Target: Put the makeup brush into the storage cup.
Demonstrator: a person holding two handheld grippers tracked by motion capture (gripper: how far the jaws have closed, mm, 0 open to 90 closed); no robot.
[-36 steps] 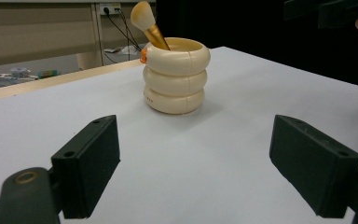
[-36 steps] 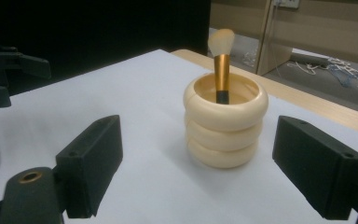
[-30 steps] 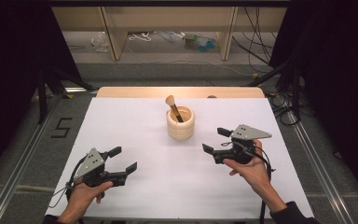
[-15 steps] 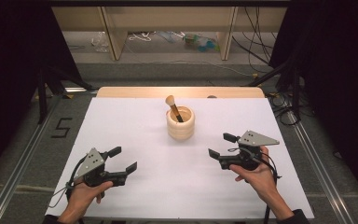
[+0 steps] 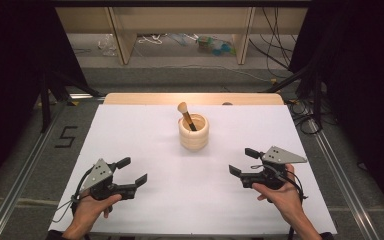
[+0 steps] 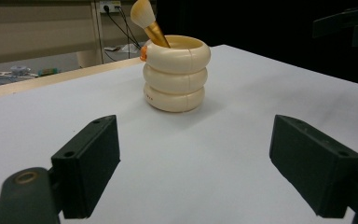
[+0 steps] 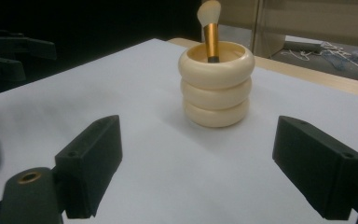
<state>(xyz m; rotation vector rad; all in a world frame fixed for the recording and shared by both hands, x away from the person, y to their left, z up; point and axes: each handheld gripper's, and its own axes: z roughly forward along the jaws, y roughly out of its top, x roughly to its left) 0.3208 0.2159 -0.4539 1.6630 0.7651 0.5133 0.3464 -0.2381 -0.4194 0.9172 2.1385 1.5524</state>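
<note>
a cream cup (image 5: 194, 132) that looks like three fat rings stacked up stands on the white table (image 5: 145, 125), a bit past the middle, toward the far side. a makeup brush (image 5: 186, 115) sits inside it, leaning against the rim. its gold handle and soft pale tip poke out of the top.

the left gripper (image 5: 132, 173) rests low near the front left of the table. its two black jaws are spread wide apart with nothing between them. the right gripper (image 5: 244, 163) rests near the front right, and its jaws are spread wide apart too, holding nothing. both point toward the cup, and both are well apart from it.

the brush is probably very light. the handle looks hard and smooth, so it could slip if the squeeze is weak. the fluffy tip is soft and would squash, so it is not a good place to grab. the best place looks like the gold part just above the rim of the cup.

the cup looks light too, and it may tip or slide when the brush is pulled. one gripper could hold the cup by its round side while the other lifts the brush straight up.
</note>
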